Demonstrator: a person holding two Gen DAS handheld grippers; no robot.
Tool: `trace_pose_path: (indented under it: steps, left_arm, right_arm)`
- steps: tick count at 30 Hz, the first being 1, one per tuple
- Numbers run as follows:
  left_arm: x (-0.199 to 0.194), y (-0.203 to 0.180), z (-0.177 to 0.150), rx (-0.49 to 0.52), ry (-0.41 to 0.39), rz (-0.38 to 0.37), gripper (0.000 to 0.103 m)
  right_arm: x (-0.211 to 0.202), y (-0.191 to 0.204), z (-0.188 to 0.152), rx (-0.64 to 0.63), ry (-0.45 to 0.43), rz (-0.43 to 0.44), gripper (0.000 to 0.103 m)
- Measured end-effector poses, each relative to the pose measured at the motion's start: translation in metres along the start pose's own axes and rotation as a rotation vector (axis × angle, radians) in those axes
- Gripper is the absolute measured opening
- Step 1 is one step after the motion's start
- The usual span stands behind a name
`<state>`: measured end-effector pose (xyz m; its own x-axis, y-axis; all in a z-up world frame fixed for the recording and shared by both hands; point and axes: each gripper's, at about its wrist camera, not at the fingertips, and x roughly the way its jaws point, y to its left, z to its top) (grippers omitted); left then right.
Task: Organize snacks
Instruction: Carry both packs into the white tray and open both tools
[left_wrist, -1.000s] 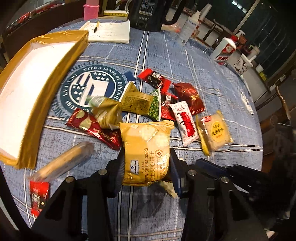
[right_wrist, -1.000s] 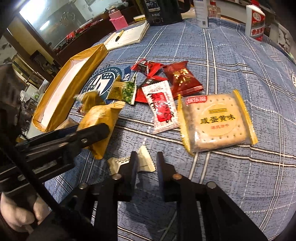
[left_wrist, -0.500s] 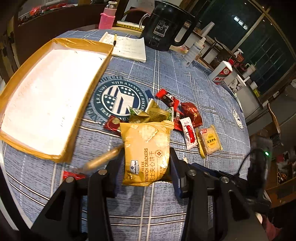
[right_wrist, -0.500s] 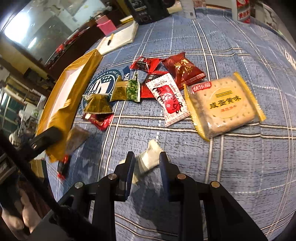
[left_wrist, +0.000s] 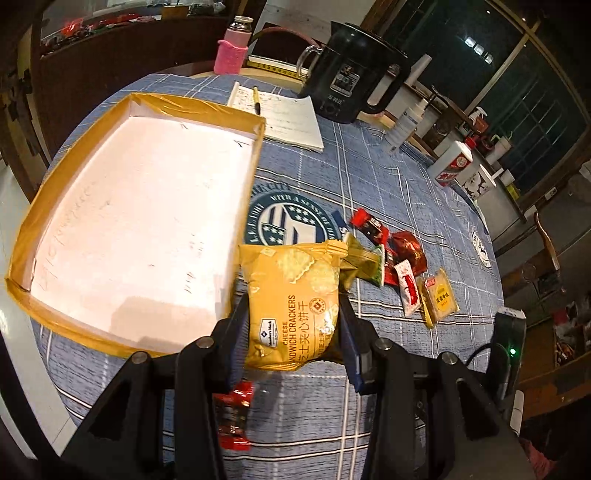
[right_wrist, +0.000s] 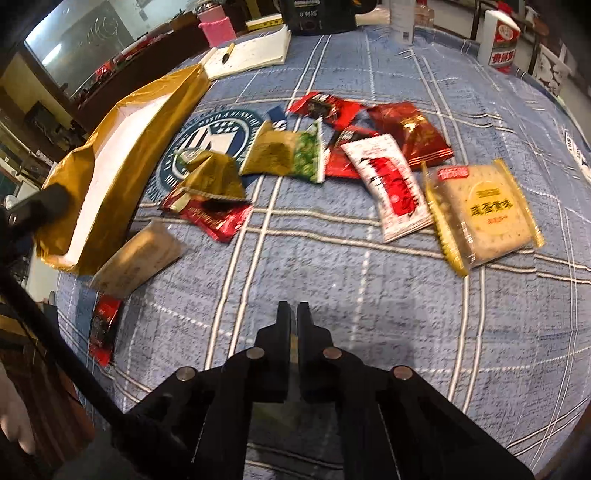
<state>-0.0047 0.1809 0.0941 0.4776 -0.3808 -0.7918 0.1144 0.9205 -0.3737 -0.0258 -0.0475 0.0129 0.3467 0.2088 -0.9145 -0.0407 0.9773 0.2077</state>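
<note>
Left wrist view: left gripper (left_wrist: 293, 325) pinches the cracker pack (left_wrist: 293, 302) beside the tray (left_wrist: 37, 192); next, release inside. Right gripper (right_wrist: 293, 317) jaws nearly pressed together, contents unclear.

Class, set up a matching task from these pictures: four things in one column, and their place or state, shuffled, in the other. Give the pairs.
1. cracker pack
2. tray
3. pen
4. right gripper

a. on the notebook
b. nearly shut, above the cloth
c. gold-rimmed, white inside
d. between the left gripper fingers

Pairs: 1-d, 2-c, 3-a, 4-b
</note>
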Motion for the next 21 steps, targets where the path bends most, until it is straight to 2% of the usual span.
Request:
trace_pose_path:
  steps: [7, 13, 18, 21]
  left_arm:
    - [-0.011, 0.036, 0.008, -0.032, -0.022, 0.009, 0.045]
    - [-0.023, 0.074, 0.011, -0.087, -0.043, 0.037, 0.045]
    - [-0.028, 0.102, 0.012, -0.125, -0.051, 0.061, 0.045]
    - [-0.026, 0.117, 0.011, -0.15, -0.044, 0.076, 0.045]
  right_arm:
    - [-0.021, 0.019, 0.016, 0.002, -0.049, 0.065, 0.0]
    - [-0.028, 0.065, 0.045, -0.051, -0.044, 0.259, 0.0]
    - [-0.013, 0.091, 0.064, -0.003, 0.035, 0.46, 0.0]
    - [-0.003, 0.105, 0.072, 0.003, 0.06, 0.474, 0.0]
